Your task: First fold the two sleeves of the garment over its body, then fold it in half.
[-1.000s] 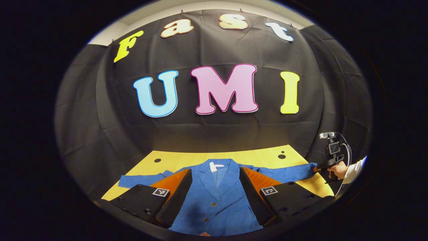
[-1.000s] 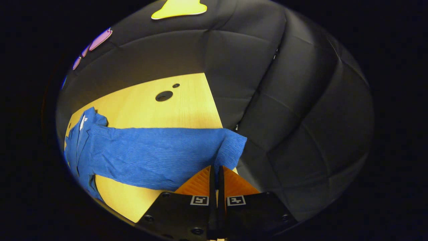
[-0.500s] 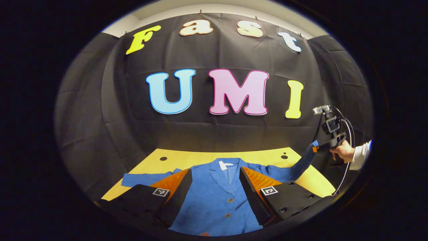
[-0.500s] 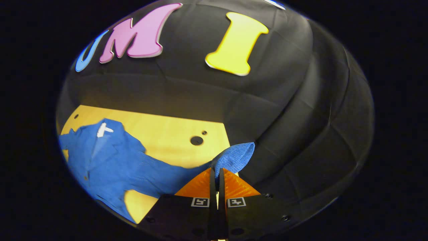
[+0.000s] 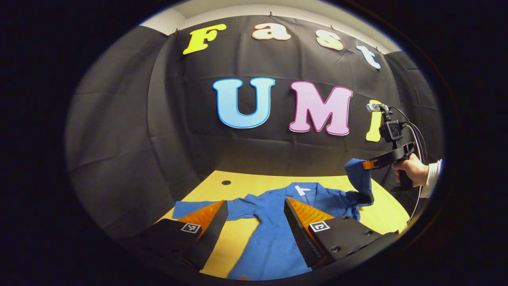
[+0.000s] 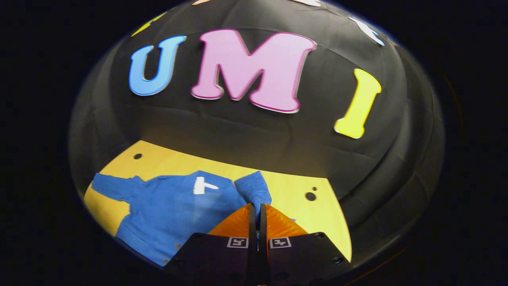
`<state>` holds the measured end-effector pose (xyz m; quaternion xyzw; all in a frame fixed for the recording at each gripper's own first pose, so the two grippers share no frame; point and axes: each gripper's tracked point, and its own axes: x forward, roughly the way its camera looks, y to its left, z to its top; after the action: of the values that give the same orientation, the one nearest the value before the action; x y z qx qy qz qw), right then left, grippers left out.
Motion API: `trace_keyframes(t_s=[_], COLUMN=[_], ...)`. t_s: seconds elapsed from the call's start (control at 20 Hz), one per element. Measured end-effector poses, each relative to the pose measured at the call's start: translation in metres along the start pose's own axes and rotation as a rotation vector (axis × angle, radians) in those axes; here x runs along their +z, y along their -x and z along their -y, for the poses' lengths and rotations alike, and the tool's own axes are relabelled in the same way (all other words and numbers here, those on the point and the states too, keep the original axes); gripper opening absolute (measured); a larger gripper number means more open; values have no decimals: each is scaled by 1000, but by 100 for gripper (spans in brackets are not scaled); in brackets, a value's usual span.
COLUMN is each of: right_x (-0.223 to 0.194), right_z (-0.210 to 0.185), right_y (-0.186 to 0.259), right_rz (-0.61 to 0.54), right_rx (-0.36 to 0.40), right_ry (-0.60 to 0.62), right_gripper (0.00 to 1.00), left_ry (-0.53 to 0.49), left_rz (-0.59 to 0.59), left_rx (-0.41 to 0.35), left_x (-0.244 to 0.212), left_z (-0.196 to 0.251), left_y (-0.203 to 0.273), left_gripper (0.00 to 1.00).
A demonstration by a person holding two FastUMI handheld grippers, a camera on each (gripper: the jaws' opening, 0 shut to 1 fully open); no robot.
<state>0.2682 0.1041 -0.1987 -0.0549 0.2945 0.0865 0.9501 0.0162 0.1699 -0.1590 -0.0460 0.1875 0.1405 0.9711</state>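
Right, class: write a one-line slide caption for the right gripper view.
Right tongs shut on the blue jacket's sleeve, lifted above the yellow table.

Bright blue jacket (image 5: 274, 222) across a yellow table (image 5: 238, 186), finely ribbed weave on the lifted sleeve (image 6: 254, 190) at 12 o'clock of the right claw (image 6: 258, 210). White tag (image 6: 200, 185) on the collar. Dark round holes (image 6: 310, 196) dot the yellow top. At 3 o'clock in the left gripper view, a white cuff (image 5: 434, 176). Plain black cloth wall (image 5: 131, 131) behind.
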Motion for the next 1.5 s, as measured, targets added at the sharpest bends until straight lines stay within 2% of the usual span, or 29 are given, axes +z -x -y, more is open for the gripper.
trace_keyframes(t_s=[0.15, 0.3, 0.4, 0.55, 0.75, 0.85, 0.95, 1.0, 1.05, 1.1, 1.15, 1.25, 1.35, 1.5], right_x=[-15, -42, -45, -48, -55, -66, -69, -73, -71, -58, -48, -50, -70, -127], right_z=[-53, -84, -103, -130, -146, -159, -187, -213, -237, -247, -248, -259, -259, -257], right_y=[4, 24, 37, 39, -5, -40, -69, -68, -65, -68, -76, -79, -93, -101], right_rz=[-12, -31, -2, -1, -31, -68, -87, -150, -150, -95, -56, -67, -114, -266], right_rx=[29, 5, -4, 12, 27, 38, 116, 197, 251, 283, 313, 334, 298, 284], right_ry=[1, 37, 47, -36, -86, -163, -280, -381, -438, -450, -476, -570, -577, -454], right_gripper=[4, 4, 4, 4, 4, 4, 4, 4, 0, 5, 4, 4, 4, 14], left_ry=[35, 39, 33, 42, 38, 37, 38, 35, 33, 32, 36, 58, 77, 61], left_rz=[-19, -20, -11, 6, -9, -7, -26, -56, -80, -84, -91, -103, -122, -161], left_rx=[-8, -18, -23, -46, -60, -64, -58, -41, -21, -2, 16, 30, 41, 88], left_x=[-10, -15, -13, -8, -15, -17, -26, -35, -40, -43, -45, -50, -60, -73], left_z=[-14, -22, -27, -29, -32, -31, -34, -39, -44, -50, -55, -64, -71, -90], left_y=[2, 1, -2, -7, -17, -23, -32, -38, -42, -45, -48, -58, -72, -93], left_gripper=[82, 82, 81, 82, 82, 82, 82, 82, 81, 82, 82, 82, 83, 83])
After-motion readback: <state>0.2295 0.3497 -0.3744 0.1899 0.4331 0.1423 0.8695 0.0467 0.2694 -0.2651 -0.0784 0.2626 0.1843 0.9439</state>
